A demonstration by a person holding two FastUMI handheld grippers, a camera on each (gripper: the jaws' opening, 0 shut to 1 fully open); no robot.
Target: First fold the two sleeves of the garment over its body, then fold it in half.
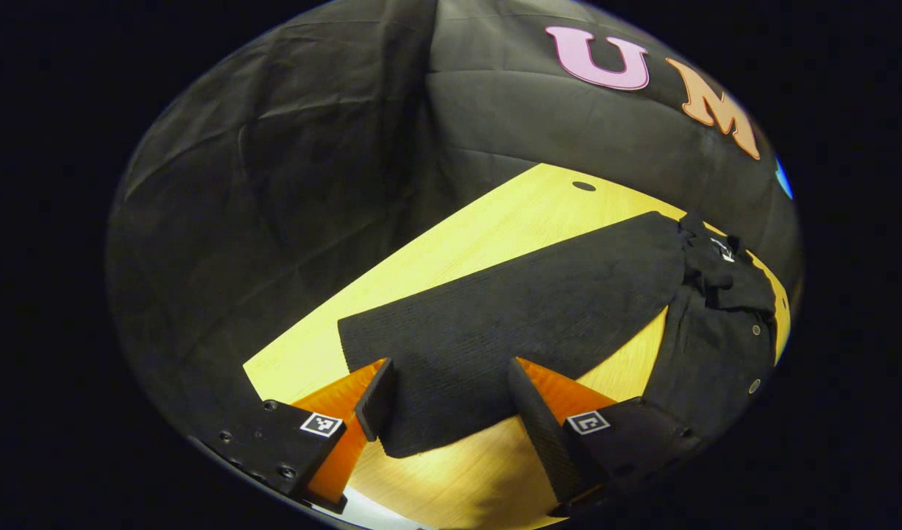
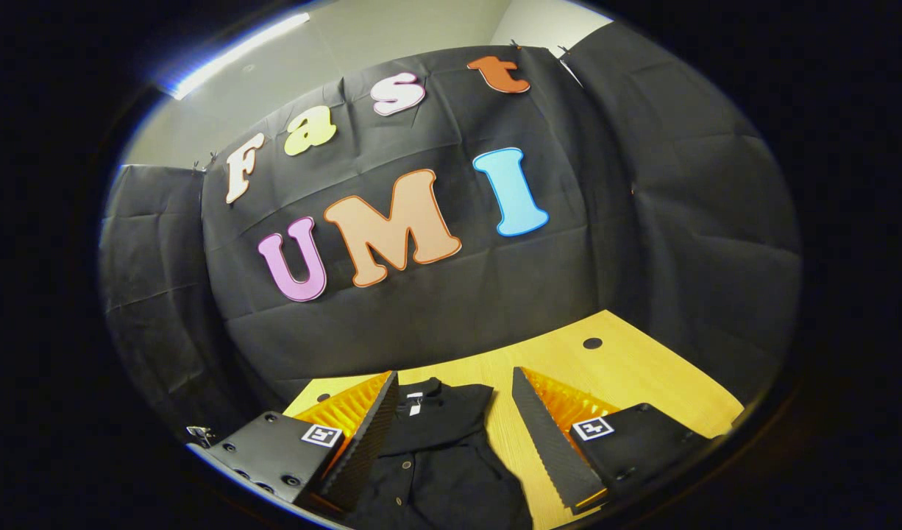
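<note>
A black shirt (image 1: 539, 309) lies flat on a yellow wooden table (image 1: 488, 228). It has a collar (image 1: 705, 254) with a small white tag (image 1: 723, 249) inside it. The tag is too small to read. Small round buttons (image 1: 755, 330) run down the front of the shirt.

In the left gripper view, one long sleeve (image 1: 495, 324) stretches out from the body of the shirt toward the near edge of the table. The end of the sleeve lies between the two fingers of the left gripper (image 1: 451, 401). The fingers are spread wide apart. I cannot tell if they touch the sleeve. A small dark round hole (image 1: 583, 186) sits in the table near its far edge.

In the right gripper view, the right gripper (image 2: 455, 419) hangs above the collar end of the shirt (image 2: 436, 456). Its fingers are spread wide too, and they pinch nothing. The collar and the white tag (image 2: 414, 403) show between them. The same round hole (image 2: 592, 343) shows near the far right corner of the table (image 2: 642, 375).

Each gripper has a little black and white square sticker (image 1: 321, 424) on it.
</note>
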